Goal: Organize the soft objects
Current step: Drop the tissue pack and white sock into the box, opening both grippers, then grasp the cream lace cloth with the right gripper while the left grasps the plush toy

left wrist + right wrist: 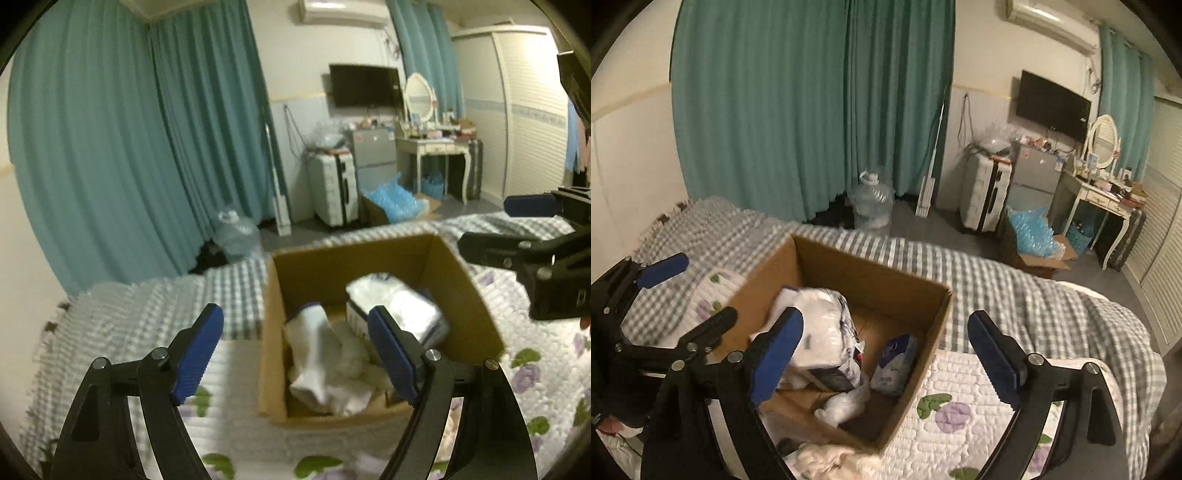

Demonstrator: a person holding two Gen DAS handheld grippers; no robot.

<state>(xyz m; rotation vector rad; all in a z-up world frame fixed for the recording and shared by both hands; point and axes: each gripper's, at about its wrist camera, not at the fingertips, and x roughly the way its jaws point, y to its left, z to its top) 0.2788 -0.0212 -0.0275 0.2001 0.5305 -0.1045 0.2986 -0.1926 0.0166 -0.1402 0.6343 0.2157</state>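
An open cardboard box (465, 295) stands on the bed; it also shows in the right wrist view (886, 273). Inside lie white socks and cloth (321, 354), a white plastic-wrapped pack (402, 299) (827, 325) and a small blue-and-white tissue pack (894, 362). My left gripper (299, 354) is open and empty, above the box's near side. My right gripper (886, 354) is open and empty over the box; it also shows at the right of the left wrist view (517, 229). A cream cloth (827, 458) lies on the bed by the box's near corner.
The bed has a floral quilt (960, 391) and a grey checked cover (1015, 288). Teal curtains (812, 110), a water jug (871, 206), a suitcase (982, 192), a small fridge (1038, 173), a box of blue plastic (1034, 236) and a dressing table (1104, 192) stand beyond.
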